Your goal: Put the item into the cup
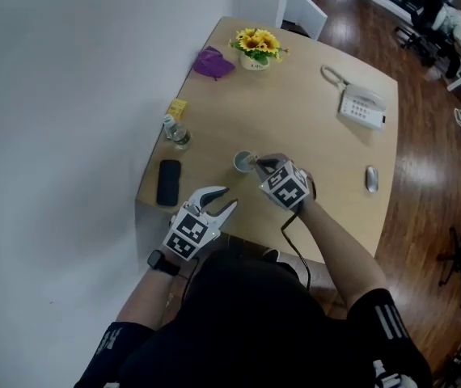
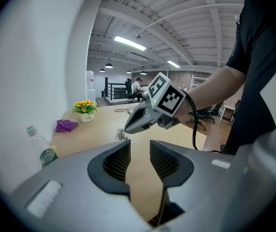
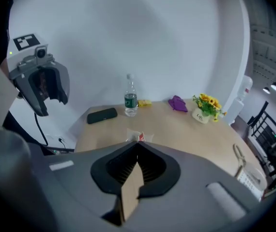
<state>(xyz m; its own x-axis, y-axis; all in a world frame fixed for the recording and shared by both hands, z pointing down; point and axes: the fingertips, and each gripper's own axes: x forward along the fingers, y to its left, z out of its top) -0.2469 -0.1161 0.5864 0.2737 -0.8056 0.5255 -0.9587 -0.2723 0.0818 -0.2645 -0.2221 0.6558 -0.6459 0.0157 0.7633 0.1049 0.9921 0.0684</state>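
A small pale cup point(image 1: 242, 162) stands on the wooden table point(image 1: 327, 168) near its front edge. My right gripper point(image 1: 255, 165) hovers with its tips right at the cup's rim. In the right gripper view its jaws point(image 3: 138, 148) are shut, and a small white-and-red packet point(image 3: 139, 137) pokes out past the tips, over the cup. My left gripper point(image 1: 228, 196) hangs at the table's front edge, left of the cup, open with nothing between its fingers. From the left gripper view point(image 2: 139, 149) the right gripper point(image 2: 128, 128) shows pointing down at the cup point(image 2: 122, 136).
A black case point(image 1: 168, 182) and a water bottle point(image 1: 176, 132) sit by the left edge, with a yellow item point(image 1: 177, 108) behind them. A purple cloth point(image 1: 213, 62) and a flower pot point(image 1: 256, 48) stand at the back; a phone point(image 1: 362, 107) and a mouse point(image 1: 371, 178) lie at right.
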